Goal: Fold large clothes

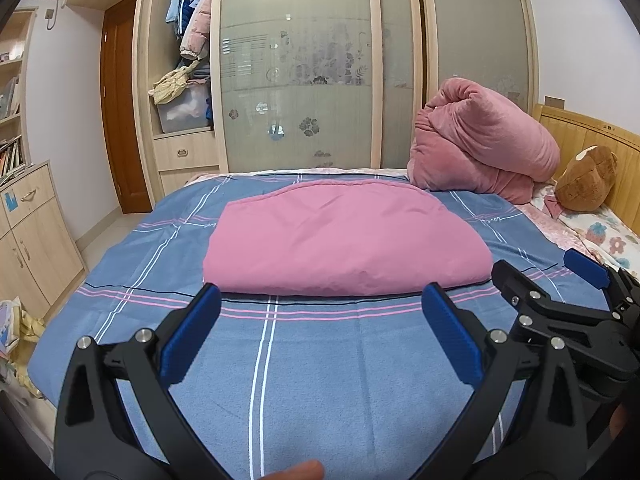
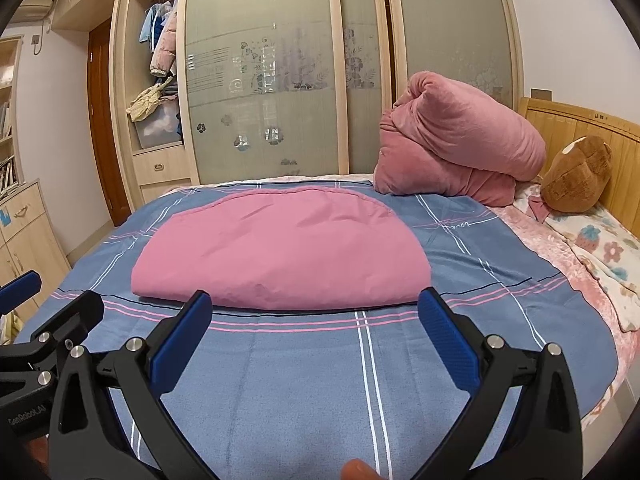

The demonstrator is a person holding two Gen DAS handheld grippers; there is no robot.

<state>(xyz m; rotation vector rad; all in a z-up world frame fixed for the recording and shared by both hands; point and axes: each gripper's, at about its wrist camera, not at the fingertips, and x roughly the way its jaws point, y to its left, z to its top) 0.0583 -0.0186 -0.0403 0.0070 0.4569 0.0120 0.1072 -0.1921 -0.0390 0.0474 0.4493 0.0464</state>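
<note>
A pink garment (image 1: 340, 240) lies folded into a flat bundle on the blue checked bedsheet (image 1: 312, 360), its folded edge toward me. It also shows in the right wrist view (image 2: 280, 252). My left gripper (image 1: 322, 300) is open and empty, held just short of the bundle's near edge. My right gripper (image 2: 314, 304) is open and empty, at the same near edge. The right gripper shows at the right of the left wrist view (image 1: 540, 276), and the left gripper at the left edge of the right wrist view (image 2: 56, 296).
A rolled pink quilt (image 1: 480, 148) and a brown plush toy (image 1: 586, 178) sit at the head of the bed by the wooden headboard (image 1: 592, 132). A wardrobe with frosted sliding doors (image 1: 300, 68) stands behind. A wooden cabinet (image 1: 28, 232) stands left of the bed.
</note>
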